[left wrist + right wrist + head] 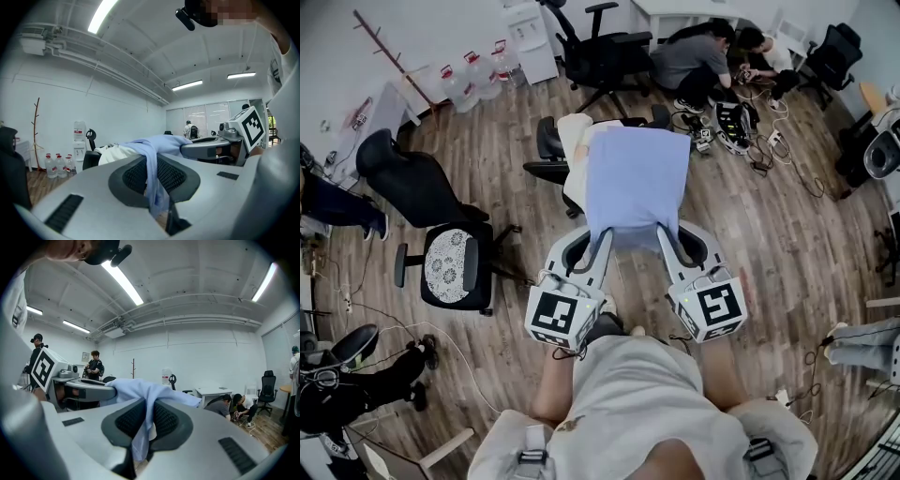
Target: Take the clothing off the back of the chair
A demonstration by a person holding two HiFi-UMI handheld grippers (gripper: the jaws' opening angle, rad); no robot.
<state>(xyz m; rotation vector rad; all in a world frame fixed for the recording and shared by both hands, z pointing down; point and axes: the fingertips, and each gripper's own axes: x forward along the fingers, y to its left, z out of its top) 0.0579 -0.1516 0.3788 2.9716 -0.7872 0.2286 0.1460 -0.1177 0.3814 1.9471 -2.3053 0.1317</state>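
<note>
A wood-plank floor (787, 253) strewn with cables (792, 169) carries black office chairs (412, 187). Water bottles (469, 80) and a dispenser (530, 37) stand by the white wall (117, 108). Strip lights (123, 282) glow overhead.

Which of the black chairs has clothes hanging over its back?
The middle chair, just beyond the blue cloth: a cream garment drapes its back.
</note>
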